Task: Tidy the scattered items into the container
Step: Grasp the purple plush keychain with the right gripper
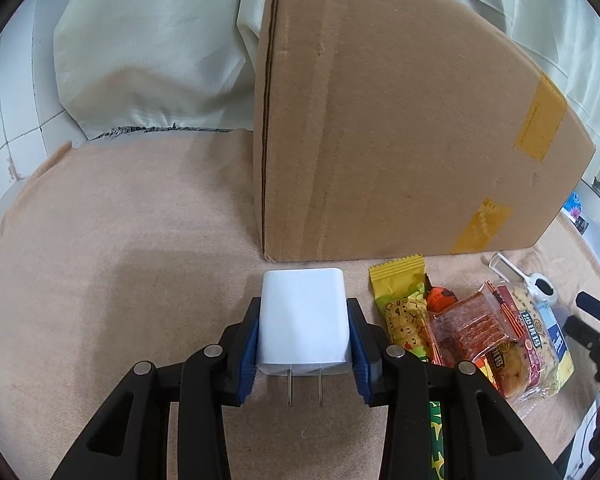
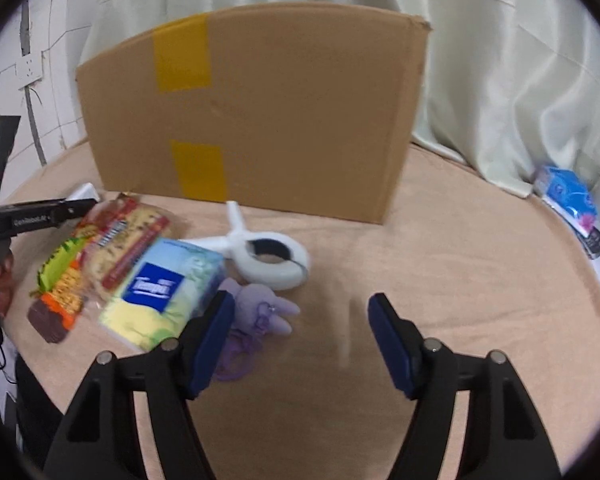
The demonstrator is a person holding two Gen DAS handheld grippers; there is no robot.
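The left gripper (image 1: 305, 344) angles downward and its blue ribbed fingers (image 1: 247, 350) clamp the 2 flat sides of a smooth white charger block (image 1: 302, 316), a rounded-edge cuboid whose 2 metal prongs point back toward the camera; the block sits just in front of the near corner of the tall corrugated cardboard box (image 1: 400, 120), which carries 2 strips of yellow tape; the surface (image 1: 120, 240) is covered in a soft peach nap. Beside the charger lie crinkly snack packets (image 1: 404, 312), glossy and zigzag-edged, overlapping one another. In the right wrist view the right gripper (image 2: 302, 340) also tilts down, its fingers (image 2: 214, 338) spread apart with nothing between them, over bare cloth; just beside its left finger lies a fuzzy purple plush keychain (image 2: 260, 308), touching a soft tissue pack (image 2: 164, 292); a white plastic clip (image 2: 268, 256) with a round looped jaw rests near the box; a person's hand (image 2: 0, 280) grips the other handle at the left edge.
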